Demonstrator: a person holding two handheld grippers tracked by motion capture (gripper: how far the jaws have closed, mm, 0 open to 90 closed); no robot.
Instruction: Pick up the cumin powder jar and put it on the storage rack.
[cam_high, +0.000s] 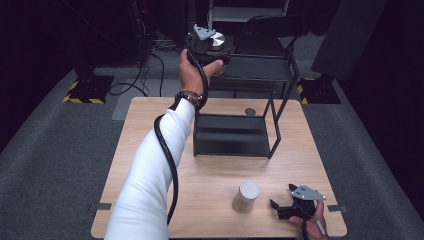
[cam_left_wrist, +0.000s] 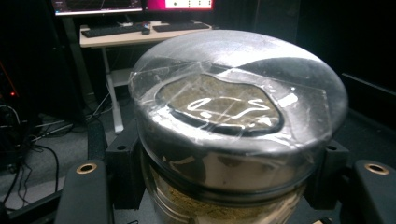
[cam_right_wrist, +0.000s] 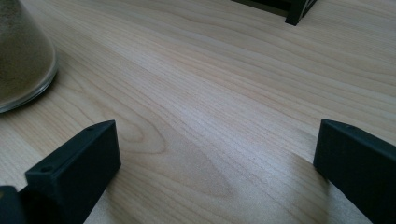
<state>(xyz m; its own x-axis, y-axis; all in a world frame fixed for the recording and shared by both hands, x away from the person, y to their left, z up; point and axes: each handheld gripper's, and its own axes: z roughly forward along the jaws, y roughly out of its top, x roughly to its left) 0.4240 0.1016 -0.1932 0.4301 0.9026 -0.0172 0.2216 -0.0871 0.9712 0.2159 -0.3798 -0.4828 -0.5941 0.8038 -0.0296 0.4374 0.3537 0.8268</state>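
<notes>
In the high view my left gripper (cam_high: 206, 46) is raised at the far side of the table, above the left end of the black rack's top shelf (cam_high: 257, 68). It is shut on a glass jar (cam_high: 217, 41) with a silver metal lid. The left gripper view shows this jar (cam_left_wrist: 238, 107) close up, holding brownish powder, with clear tape over the lid and my left gripper (cam_left_wrist: 233, 191) clamped on its sides. A second jar (cam_high: 245, 197) stands near the front of the table. Just right of it, my right gripper (cam_high: 282, 209) rests open on the wood. In the right gripper view my right gripper (cam_right_wrist: 215, 158) has nothing between its jaws, and the second jar (cam_right_wrist: 21, 56) sits at the left.
The black two-tier rack has its lower shelf (cam_high: 231, 135) on the middle of the wooden table (cam_high: 150, 125), and one rack foot (cam_right_wrist: 295, 13) is ahead of the right gripper. A cable (cam_high: 167, 150) trails along the left sleeve. A desk with keyboards (cam_left_wrist: 140, 30) stands beyond.
</notes>
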